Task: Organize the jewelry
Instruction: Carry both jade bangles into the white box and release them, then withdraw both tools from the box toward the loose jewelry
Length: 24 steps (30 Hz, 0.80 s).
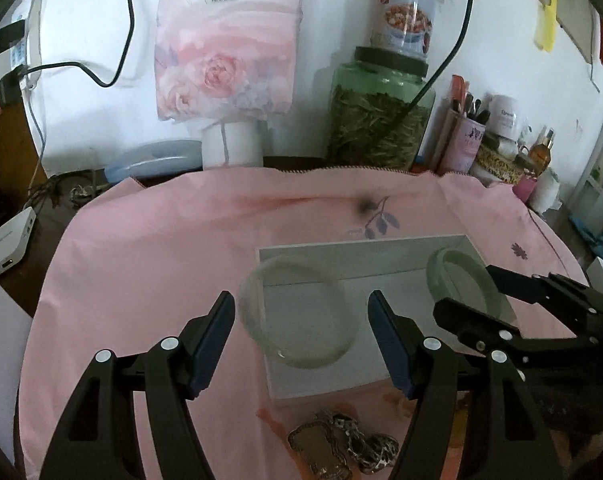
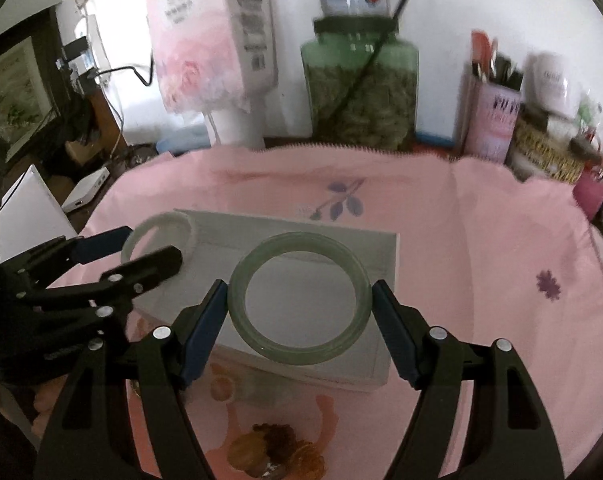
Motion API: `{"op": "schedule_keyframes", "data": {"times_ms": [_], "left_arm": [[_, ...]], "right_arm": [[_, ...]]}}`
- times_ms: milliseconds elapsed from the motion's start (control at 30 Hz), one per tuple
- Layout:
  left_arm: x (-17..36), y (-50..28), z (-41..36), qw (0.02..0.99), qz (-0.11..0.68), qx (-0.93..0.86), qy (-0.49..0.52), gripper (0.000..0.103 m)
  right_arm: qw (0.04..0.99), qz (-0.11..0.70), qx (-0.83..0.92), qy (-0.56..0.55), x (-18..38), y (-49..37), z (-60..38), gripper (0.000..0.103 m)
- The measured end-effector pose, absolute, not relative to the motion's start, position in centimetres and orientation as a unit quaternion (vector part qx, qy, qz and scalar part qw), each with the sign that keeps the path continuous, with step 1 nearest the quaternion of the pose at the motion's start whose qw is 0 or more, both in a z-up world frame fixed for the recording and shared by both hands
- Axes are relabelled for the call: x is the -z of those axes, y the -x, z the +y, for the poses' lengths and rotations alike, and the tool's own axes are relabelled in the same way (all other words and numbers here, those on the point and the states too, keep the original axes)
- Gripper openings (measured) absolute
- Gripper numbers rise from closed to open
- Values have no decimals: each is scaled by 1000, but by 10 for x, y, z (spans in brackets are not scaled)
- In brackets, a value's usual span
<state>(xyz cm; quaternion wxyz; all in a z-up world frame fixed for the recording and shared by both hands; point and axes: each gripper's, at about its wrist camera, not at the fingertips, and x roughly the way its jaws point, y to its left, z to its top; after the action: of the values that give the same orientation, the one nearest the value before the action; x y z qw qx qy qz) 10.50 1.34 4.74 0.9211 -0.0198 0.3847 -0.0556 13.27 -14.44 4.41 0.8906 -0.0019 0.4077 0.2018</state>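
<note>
Right tongs (image 2: 299, 304) grip a green bangle (image 2: 299, 300) over the white box (image 2: 381, 360), seemingly to lay it inside, while left tongs (image 1: 301, 312) hang released around the paler bangle (image 1: 297, 316).

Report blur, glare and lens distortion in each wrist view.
Left wrist view: pale bangle and background soft, white wall overexposed, pink cloth edge bowed by fisheye. Right wrist view: green bangle fairly sharp, tea jar and clutter motion-smeared, wall blown out, dark vignette corners.

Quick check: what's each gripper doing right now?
Left gripper: open, around pale bangle, not gripping.
Right gripper: shut on green bangle.
</note>
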Motion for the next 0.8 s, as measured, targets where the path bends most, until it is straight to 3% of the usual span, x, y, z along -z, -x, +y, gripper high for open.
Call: {"op": "schedule_keyframes", "data": {"times_ms": [367, 633, 800], "left_arm": [[-51, -103, 27, 923, 380, 46, 43, 77], [-61, -95, 34, 927, 371, 24, 46, 81], [-72, -74, 33, 932, 359, 11, 39, 90]], "right_arm": [[904, 376, -205, -13, -57, -120, -155, 71], [922, 323, -212, -19, -89, -94, -160, 91], [933, 289, -216, -11, -114, -57, -164, 96]]}}
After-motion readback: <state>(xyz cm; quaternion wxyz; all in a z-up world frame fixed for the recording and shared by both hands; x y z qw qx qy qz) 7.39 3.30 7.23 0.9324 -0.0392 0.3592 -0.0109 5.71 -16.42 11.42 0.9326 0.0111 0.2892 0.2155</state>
